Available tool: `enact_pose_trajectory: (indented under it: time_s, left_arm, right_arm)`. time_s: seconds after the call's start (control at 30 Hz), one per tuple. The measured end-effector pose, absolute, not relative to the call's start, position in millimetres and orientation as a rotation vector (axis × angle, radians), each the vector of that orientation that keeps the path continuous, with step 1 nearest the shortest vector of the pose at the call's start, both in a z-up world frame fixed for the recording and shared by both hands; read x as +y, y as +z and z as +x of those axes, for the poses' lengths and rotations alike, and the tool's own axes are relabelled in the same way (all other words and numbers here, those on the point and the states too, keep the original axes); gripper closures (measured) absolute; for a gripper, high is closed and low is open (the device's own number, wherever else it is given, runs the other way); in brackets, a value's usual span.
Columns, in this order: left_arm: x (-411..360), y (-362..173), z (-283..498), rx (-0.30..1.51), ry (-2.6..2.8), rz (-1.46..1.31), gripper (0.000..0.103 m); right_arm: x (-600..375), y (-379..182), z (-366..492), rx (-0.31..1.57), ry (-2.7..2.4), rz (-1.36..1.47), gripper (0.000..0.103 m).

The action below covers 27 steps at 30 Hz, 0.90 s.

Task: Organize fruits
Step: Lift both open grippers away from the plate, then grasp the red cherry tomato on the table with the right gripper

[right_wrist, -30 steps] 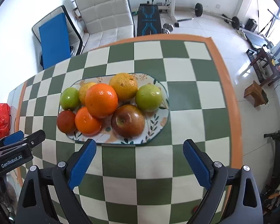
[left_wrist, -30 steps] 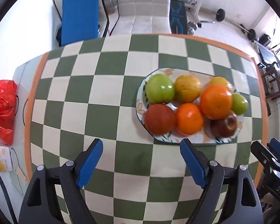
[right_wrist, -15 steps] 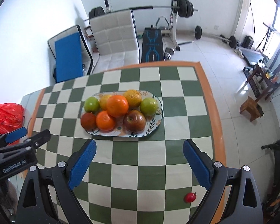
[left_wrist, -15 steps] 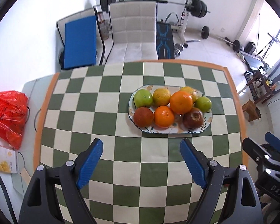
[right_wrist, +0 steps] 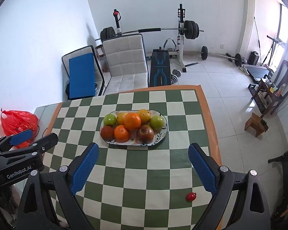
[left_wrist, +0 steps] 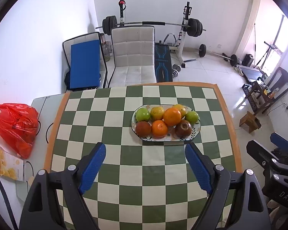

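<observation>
Gym gear, a barbell rack (left_wrist: 153, 24) and a pale padded chair (left_wrist: 134, 57) fill the far side of a white room, behind a table under a green-and-white checked cloth (left_wrist: 109, 126).

From the left wrist, the left gripper (left_wrist: 145, 163) hangs above the near part of the cloth, blue pads spread wide with nothing between them. Beyond it an oval plate (left_wrist: 196, 132) carries the fruit packed close: a green apple (left_wrist: 142, 114) far left, a big orange (left_wrist: 172, 116) riding on top, a dark red apple (left_wrist: 183, 130) near right. Heaped so, they likely support each other and will not roll. A red plastic bag (left_wrist: 16, 124) sits off the cloth at left.

From the right wrist, the right gripper (right_wrist: 143, 164) is likewise spread and empty, well back from the plate. One small red fruit (right_wrist: 191, 196), perhaps a cherry tomato, lies alone on the cloth near right, just inside the right finger. It looks like the one stray, so sorting seems nearly done.
</observation>
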<state>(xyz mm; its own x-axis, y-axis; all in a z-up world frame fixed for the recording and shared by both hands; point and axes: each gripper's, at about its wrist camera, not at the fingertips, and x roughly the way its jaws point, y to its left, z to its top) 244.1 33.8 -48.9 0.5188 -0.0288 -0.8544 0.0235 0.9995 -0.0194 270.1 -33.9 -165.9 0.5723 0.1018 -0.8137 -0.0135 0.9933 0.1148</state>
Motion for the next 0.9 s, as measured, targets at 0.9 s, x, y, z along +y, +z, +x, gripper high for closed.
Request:
enact_pose_trajectory:
  time_s: [0.9]
  left_arm:
    - [17.4, -44.1, 225.6, 1.033, -0.012, 0.042, 0.001]
  right_arm:
    - [-78.0, -184.0, 258.5, 1.021, 0.051, 0.243, 0.006]
